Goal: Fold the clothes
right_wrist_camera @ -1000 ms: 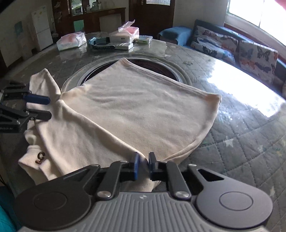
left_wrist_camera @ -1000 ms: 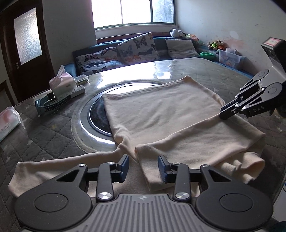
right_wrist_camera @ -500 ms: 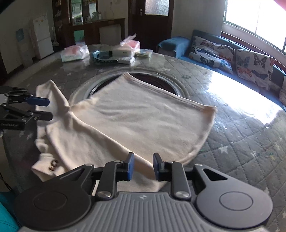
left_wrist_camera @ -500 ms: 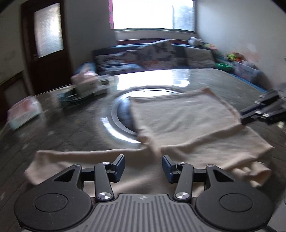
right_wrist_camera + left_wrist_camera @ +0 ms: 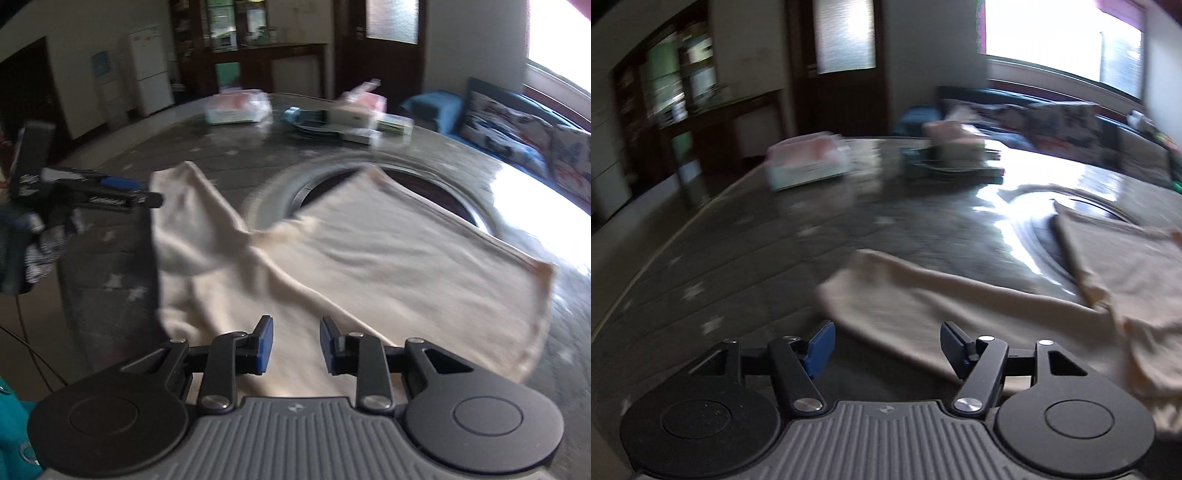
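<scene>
A cream long-sleeved garment [image 5: 388, 266] lies partly folded on the round grey table [image 5: 110, 266]. One sleeve [image 5: 923, 299] stretches out to the left of the body [image 5: 1126, 266]. My left gripper [image 5: 886, 345] is open and empty, just above the near edge of that sleeve; it also shows in the right wrist view [image 5: 147, 199] at the sleeve's end. My right gripper [image 5: 293, 345] is open and empty over the folded near part of the garment.
At the table's far side stand a tissue pack [image 5: 236, 107], a tissue box [image 5: 358, 107] and a dark tray [image 5: 314, 122]. A sunken round insert [image 5: 388, 184] lies under the garment's far edge. A sofa with cushions [image 5: 517, 129] stands behind.
Both grippers have opened wider and let go of the garment. The left gripper has swung left toward the outstretched sleeve. The right gripper has drawn back a little.
</scene>
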Demonstrator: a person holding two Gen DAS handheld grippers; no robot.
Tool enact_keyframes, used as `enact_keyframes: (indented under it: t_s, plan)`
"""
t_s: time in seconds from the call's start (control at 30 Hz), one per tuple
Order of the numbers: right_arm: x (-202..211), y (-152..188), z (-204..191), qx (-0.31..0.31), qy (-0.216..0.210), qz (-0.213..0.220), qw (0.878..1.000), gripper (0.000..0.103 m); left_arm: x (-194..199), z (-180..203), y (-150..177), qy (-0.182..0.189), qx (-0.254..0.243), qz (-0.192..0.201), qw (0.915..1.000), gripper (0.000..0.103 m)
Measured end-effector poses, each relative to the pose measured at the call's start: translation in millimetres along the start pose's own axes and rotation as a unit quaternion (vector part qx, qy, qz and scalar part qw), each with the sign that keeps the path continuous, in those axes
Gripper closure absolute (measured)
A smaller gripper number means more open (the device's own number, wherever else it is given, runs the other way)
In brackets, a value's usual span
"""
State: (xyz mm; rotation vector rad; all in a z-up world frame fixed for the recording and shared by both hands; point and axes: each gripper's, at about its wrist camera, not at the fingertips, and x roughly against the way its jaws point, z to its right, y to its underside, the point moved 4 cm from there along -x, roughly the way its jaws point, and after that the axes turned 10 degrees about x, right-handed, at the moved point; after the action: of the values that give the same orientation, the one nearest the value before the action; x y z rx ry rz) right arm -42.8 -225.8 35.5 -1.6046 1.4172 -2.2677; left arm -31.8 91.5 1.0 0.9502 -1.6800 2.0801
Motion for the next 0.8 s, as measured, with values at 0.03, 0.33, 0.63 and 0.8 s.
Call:
enact_keyframes:
  t_s: [0.03,0.33,0.63,0.8]
  plan:
    - [-4,-3,-5,0.005,-0.006,0.001,1.0,0.076,-2,-7,-2,-0.009,0.011,-0.001,0.9999,0.036]
    - [-31,-5,-32,0.041,-0.028,-0.019,0.999,0.075,-23,-44,-10,-0.03,0.092,-0.013,0.9952,0.038]
    - [-10,-5,-22,0.025,-0.009,-0.004,1.0,0.075,-28,-37,-18,-0.011,0.093,0.0,0.9956,0.091]
    - [7,1,-6,0.003,0.016,0.007,1.0,0.075,-3,-9,-28,0.035,0.067,0.036,0.9965,0.098]
